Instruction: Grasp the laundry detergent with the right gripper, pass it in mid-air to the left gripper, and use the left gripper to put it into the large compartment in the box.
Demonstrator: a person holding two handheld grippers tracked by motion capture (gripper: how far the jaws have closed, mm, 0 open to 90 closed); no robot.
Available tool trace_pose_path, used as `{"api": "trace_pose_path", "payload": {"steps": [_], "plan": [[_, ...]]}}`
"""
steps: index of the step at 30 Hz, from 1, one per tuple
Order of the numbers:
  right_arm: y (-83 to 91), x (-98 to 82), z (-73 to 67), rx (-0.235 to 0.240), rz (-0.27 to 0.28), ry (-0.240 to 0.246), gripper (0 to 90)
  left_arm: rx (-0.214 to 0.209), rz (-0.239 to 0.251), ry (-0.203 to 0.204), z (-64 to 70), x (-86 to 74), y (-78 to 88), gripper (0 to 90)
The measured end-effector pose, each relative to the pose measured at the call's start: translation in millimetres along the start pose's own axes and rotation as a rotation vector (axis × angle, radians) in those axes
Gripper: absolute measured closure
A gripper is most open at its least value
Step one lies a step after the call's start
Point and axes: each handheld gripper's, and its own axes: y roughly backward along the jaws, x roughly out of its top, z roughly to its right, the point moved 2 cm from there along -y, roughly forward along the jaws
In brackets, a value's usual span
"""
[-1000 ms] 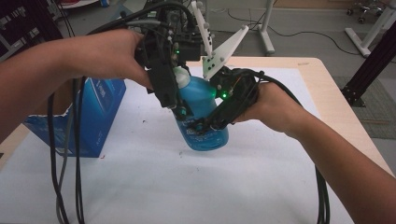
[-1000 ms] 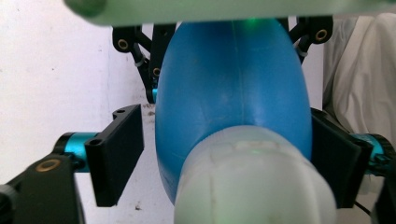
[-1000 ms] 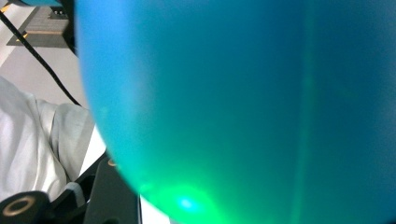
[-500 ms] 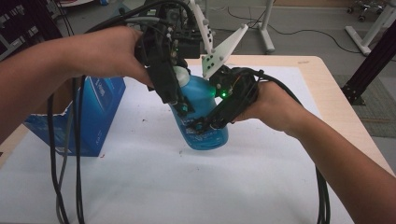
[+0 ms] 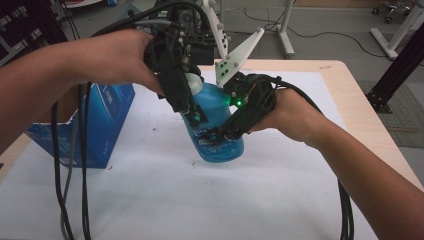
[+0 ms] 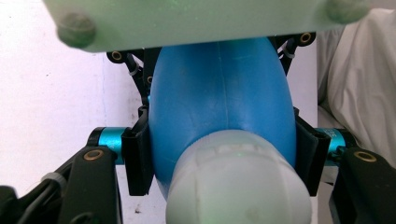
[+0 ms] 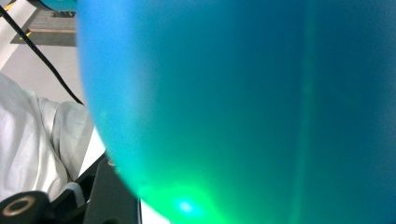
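**Blue bottle clamped from two sides**

Blue liquid fills the see-through bottle [image 5: 216,135] that we hold near the middle of the white table [image 5: 280,200], standing on the tabletop and tilted a little. Nearest us in the high view, our right gripper [image 5: 220,134] comes in from the right and its jaws are pressed onto the bottle's lower body, close to the label. Just above it, our left gripper [image 5: 192,112] reaches down from the upper left; its jaws have just been closing and are now clamped on the upper part of the bottle, below the white cap [image 5: 194,84].

From the left gripper view we see what the high view hides: the rounded, ribbed cap [image 6: 238,182] close up and both black pads [image 6: 136,156] flat against the blue sides of the bottle [image 6: 219,102]. From the right gripper view the blue body [image 7: 243,102] sits so close that it is blurred, with a green glow low on it.

Farther off at the left, a blue cardboard box [image 5: 102,120] stands open on the table; we cannot tell what is inside.
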Motion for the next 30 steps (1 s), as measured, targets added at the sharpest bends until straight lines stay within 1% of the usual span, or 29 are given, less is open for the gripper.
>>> {"api": "trace_pose_path", "payload": {"steps": [1,3,5,9,10,12,13,14,15,16,17,19,20,22,23,24,25,26,29,30], "plan": [[0.0,0.2,0.5,0.001,0.005,0.003,45.3,-0.002,0.001,0.007,0.0,0.2,0.5,37.5],[0.4,0.3,0.6,0.005,0.013,0.002,45.1,0.004,0.0,0.007,0.6,1.2,1.3,37.7],[0.9,0.5,0.8,0.001,0.014,0.008,45.0,0.001,-0.009,0.01,0.6,2.3,2.3,37.8],[0.6,1.6,0.1,0.006,0.022,0.006,44.5,-0.007,-0.03,0.014,0.3,5.9,4.1,38.0],[0.7,1.7,0.7,0.0,0.022,0.016,44.4,-0.011,-0.035,0.016,0.3,6.8,5.0,38.0],[0.9,2.7,0.0,0.009,0.035,0.009,43.4,-0.013,-0.05,0.01,0.7,8.6,6.9,38.0],[0.8,2.6,1.2,0.005,0.039,0.02,41.3,-0.013,-0.064,0.005,1.0,9.1,7.5,38.1],[1.6,2.2,0.3,0.007,0.036,0.005,40.5,-0.013,-0.079,0.002,1.5,9.2,8.4,38.1],[2.7,1.3,0.4,0.003,0.04,0.001,36.3,-0.016,-0.099,-0.001,2.4,9.2,9.2,38.1],[4.9,0.0,0.8,0.002,0.049,-0.006,32.5,-0.017,-0.106,0.001,2.6,9.0,9.6,38.1],[6.0,-0.9,0.9,0.001,0.056,-0.013,30.9,-0.019,-0.118,0.004,3.0,8.4,10.3,38.1],[8.7,-3.1,1.7,-0.005,0.067,-0.014,27.5,-0.017,-0.141,0.006,3.1,6.5,11.6,38.1],[9.3,-4.1,1.6,-0.001,0.065,-0.02,23.3,-0.015,-0.156,0.007,3.2,5.2,12.2,38.1],[10.9,-6.5,2.2,-0.004,0.05,-0.038,22.1,-0.011,-0.168,0.012,3.8,2.2,14.6,38.1],[12.1,-8.1,2.1,-0.002,0.046,-0.035,22.1,-0.011,-0.175,0.016,3.9,0.3,16.4,38.1],[13.9,-9.7,2.2,-0.006,0.044,-0.042,21.2,-0.012,-0.168,0.025,3.6,-2.2,19.1,38.1],[16.2,-11.9,3.4,-0.017,0.041,-0.051,15.2,-0.011,-0.168,0.027,3.6,-3.6,21.3,38.1],[17.5,-13.2,4.0,-0.03,0.036,-0.063,12.5,-0.007,-0.165,0.036,3.8,-5.9,25.2,38.1],[27.3,-19.0,5.7,-0.046,0.033,-0.08,12.5,0.008,-0.154,0.054,3.3,-10.3,35.9,38.0],[30.6,-20.5,5.2,-0.071,0.025,-0.09,12.5,0.013,-0.153,0.065,2.7,-11.6,40.1,38.0]]}}
